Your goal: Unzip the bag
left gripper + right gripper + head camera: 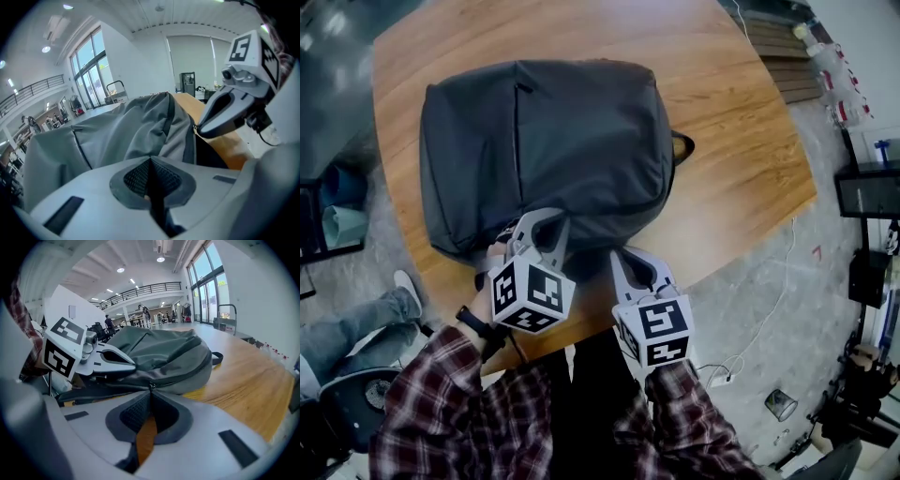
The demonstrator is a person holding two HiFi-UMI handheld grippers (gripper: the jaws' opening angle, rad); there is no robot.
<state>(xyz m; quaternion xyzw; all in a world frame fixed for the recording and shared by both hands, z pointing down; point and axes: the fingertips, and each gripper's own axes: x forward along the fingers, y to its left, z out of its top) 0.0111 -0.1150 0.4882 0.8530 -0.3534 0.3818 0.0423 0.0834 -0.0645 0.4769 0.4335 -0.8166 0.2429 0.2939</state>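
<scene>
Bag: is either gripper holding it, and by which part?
The right gripper pinches the zipper pull of the bag. The left gripper is shut against the bag fabric; a pinch cannot be told.

A round-cornered wooden tabletop (741,122) stands on a grey speckled floor (769,272). Beyond its far right corner lie a slatted wooden board (783,52) and a row of clear bottles (830,66). Off the right edge stands a black box-like device (867,187). A thin white cable (780,298) trails across the floor from the near right edge toward a small white plug block (719,378), with a glass jar (780,404) near it. Off the near left corner are a leg in jeans (356,323) and a white shoe (407,286). Behind, the hall has tall windows (206,273), a railed mezzanine (140,289) and ceiling lights (160,259).
</scene>
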